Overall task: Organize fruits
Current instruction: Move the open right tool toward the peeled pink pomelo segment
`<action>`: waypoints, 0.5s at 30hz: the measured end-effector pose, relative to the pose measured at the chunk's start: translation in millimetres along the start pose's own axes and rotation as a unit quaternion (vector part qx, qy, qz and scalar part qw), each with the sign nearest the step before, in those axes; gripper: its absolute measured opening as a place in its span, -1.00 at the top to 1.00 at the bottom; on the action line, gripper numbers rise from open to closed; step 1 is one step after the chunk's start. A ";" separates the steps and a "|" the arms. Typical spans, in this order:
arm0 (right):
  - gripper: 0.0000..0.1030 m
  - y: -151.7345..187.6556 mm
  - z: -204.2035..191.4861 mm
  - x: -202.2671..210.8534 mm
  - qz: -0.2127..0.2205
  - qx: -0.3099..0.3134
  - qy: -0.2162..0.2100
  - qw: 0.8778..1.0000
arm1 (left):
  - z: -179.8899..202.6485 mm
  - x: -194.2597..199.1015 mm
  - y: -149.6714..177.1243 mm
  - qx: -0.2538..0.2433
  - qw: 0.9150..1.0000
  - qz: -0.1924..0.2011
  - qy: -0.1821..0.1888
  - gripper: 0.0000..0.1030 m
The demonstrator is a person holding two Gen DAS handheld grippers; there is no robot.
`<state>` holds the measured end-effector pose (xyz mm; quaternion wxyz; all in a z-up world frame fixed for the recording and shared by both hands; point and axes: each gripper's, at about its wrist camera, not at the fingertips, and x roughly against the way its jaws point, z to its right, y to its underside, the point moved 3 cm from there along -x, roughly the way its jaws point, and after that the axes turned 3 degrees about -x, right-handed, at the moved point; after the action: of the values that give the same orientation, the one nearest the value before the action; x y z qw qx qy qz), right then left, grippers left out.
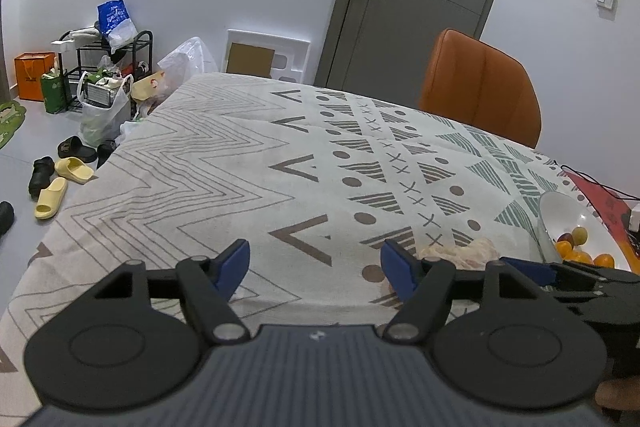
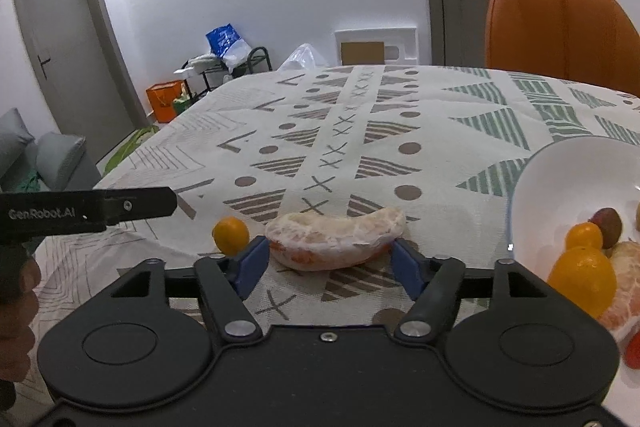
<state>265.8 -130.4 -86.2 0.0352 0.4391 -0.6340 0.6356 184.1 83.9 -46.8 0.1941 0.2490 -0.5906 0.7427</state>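
Bowl (image 2: 532, 187) cut off at right of right gripper (image 2: 327, 259), spread wide around pithy curved pomelo wedge (image 2: 336, 241) on cloth (image 2: 360, 131); left gripper (image 1: 315, 267) open, empty.

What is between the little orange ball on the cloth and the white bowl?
The peeled citrus segment lies between the small orange fruit and the white bowl, framed by the right gripper's open fingers. The right wrist view shows it.
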 end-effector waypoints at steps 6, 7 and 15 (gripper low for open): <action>-0.59 -3.1 -8.8 -11.3 -0.002 0.028 0.010 1.000 | -5.5 1.3 0.1 0.005 1.000 0.000 0.000 -0.38; -0.60 -3.8 -10.1 -13.4 -0.002 0.034 0.015 0.999 | -6.4 1.5 0.4 0.005 1.000 0.000 0.001 -0.38; -0.66 -4.2 -16.1 -21.6 -0.004 0.076 0.032 0.997 | -6.9 -1.8 2.6 0.004 1.000 -0.007 0.002 -0.38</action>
<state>273.3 -105.1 -92.8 0.0245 0.4227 -0.5807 0.6954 183.0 90.0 -51.2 0.1994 0.2520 -0.5858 0.7440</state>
